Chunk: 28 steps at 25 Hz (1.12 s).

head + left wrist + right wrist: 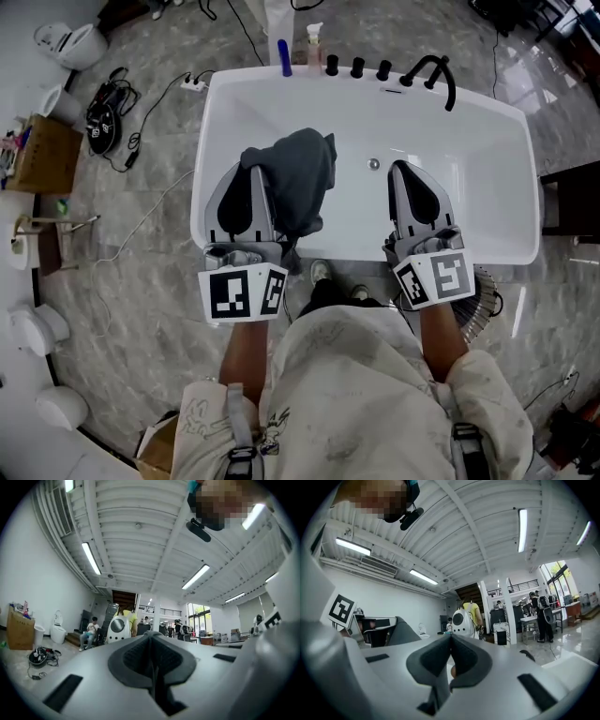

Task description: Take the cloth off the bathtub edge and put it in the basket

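In the head view, the one cloth (298, 183), dark grey and bunched, lies over the near side of the white bathtub (487, 159). It sits just beside the left tool (251, 173), at about 3 o'clock from its tip, and one fold reaches past that tip at 12 o'clock. Its long axis runs roughly from 12 to 6 o'clock, from the basin down to the near rim. The right tool (405, 173) is well apart from it, with the cloth at its 9 o'clock, so the left tool is clearly the nearer for a grab. Both tools point upward. The left gripper view shows the left tool (151, 637) with its jaws together and nothing between them, only ceiling and room beyond. The right gripper view shows the right tool (451, 637) closed and empty too. So the cloth is not yet held, and I judge the left tool must open and turn toward 3 o'clock to take it. What looks like one ribbed basket (483, 302) stands on the floor at 5 o'clock of the right tool, half hidden by it. That puts the cloth's trip across the body toward 4 o'clock. By count there are two tools, one cloth, one bathtub and one basket. On the far rim stand two bottles (314, 42), three black knobs (357, 67) and one black faucet (433, 70).
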Tool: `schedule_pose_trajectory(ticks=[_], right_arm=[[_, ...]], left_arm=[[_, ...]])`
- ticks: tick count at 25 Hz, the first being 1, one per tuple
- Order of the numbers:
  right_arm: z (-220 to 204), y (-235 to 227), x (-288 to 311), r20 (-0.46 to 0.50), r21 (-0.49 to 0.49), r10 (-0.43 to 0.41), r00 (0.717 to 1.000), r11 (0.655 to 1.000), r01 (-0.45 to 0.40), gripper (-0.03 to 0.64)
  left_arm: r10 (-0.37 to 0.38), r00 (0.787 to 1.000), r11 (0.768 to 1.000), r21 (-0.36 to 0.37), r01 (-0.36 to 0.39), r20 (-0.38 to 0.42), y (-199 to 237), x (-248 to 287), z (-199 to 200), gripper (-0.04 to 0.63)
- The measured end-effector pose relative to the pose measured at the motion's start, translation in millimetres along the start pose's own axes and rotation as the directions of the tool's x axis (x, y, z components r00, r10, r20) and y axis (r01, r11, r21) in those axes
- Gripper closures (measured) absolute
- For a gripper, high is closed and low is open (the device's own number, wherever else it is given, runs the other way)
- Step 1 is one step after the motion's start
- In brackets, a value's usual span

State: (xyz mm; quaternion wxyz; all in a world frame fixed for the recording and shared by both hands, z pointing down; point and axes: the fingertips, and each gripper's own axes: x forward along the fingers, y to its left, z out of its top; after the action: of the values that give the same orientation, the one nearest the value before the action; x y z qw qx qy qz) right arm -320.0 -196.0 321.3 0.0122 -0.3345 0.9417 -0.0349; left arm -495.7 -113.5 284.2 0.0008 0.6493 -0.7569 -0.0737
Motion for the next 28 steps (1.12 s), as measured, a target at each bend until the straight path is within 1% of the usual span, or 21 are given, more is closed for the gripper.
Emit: schedule_pose_trajectory(ticks=[3, 6, 8, 10, 13, 19, 23, 28], right_arm=[[23, -5, -3, 0.054, -0.015, -0.025, 0.998, 1.000, 0.026, 0.629], [46, -9, -6, 0.105, -0.044, -0.057, 0.993, 0.997, 0.062, 0.629], [60, -12, -10, 0.134, -0.064, -0.088, 0.987, 0.993, 0.098, 0.629], [72, -18, -14, 0.162, -0.091, -0.135, 0.978, 0.984, 0.151, 0.629], [81, -29, -21, 0.190, -0.119, -0.207, 0.960, 0.966, 0.231, 0.629], [85, -45, -34, 0.192, -0.132, -0.301, 0.934, 0.935, 0.328, 0.629], [84, -64, -52, 0.180, -0.143, -0.371, 0.911, 0.907, 0.397, 0.629], [88, -90, -78, 0.193, -0.133, -0.431, 0.882, 0.879, 0.458, 0.629]], left_arm=[[0.004, 0.998, 0.999, 0.053, -0.007, 0.055, -8, 10, 24, 0.578], [0.000, 0.997, 0.995, 0.096, -0.008, 0.084, -14, 16, 39, 0.578], [0.005, 0.996, 0.990, 0.137, -0.017, 0.094, -17, 16, 44, 0.578], [-0.006, 0.995, 0.988, 0.153, -0.010, 0.102, -21, 20, 46, 0.578], [-0.049, 0.993, 0.992, 0.122, 0.036, 0.104, -28, 33, 46, 0.578], [-0.138, 0.984, 0.988, 0.084, 0.129, 0.114, -44, 52, 48, 0.578], [-0.210, 0.973, 0.977, 0.050, 0.206, 0.101, -68, 66, 40, 0.578], [-0.283, 0.956, 0.959, 0.035, 0.281, 0.084, -108, 77, 30, 0.578]])
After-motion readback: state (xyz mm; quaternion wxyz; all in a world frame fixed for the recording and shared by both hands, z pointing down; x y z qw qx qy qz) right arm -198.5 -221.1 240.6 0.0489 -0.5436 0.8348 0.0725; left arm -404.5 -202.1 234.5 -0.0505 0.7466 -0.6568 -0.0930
